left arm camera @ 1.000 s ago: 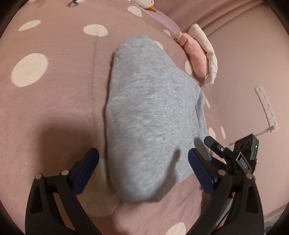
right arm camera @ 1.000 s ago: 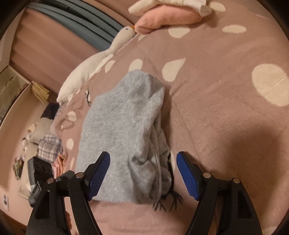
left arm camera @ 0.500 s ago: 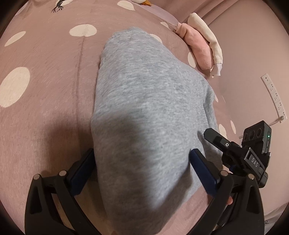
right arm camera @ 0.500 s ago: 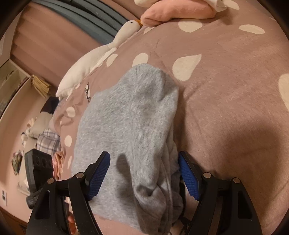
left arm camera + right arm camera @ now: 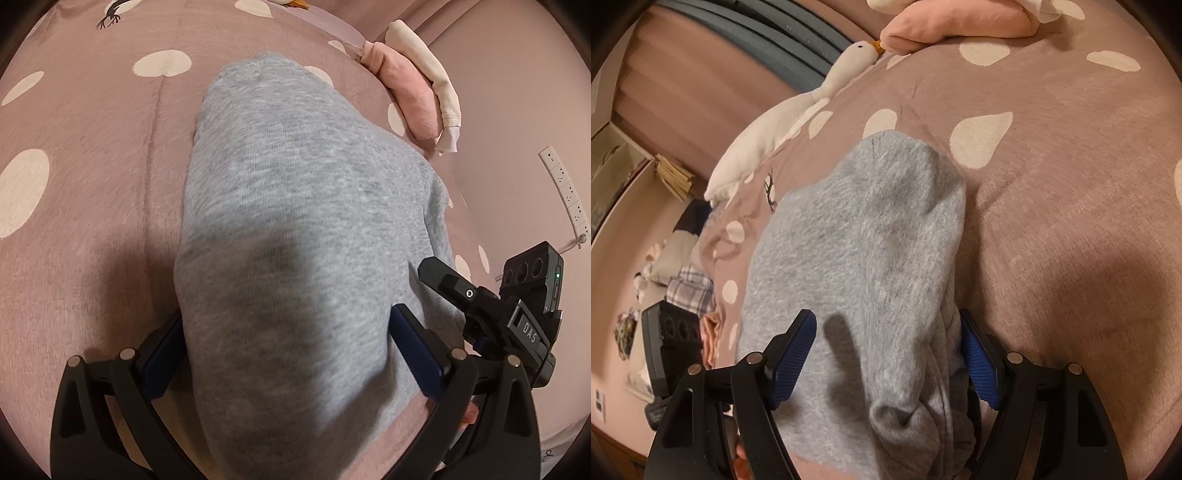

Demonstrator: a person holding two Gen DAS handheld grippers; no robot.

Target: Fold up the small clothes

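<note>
On the bed (image 5: 74, 206), a dusty-pink cover with pale spots, a grey garment (image 5: 295, 221) lies with its long axis running straight away from both grippers, near end toward them. The left gripper (image 5: 288, 343) has its jaws wide, straddling the near left part of the cloth, which fills the gap between the blue pads without being pinched. To its right, the right gripper (image 5: 886, 354) also stands wide over the bunched near right edge; the folds brush its right pad, not gripped. Both hands seem equally near, so the next grasp likely takes this near end.
</note>
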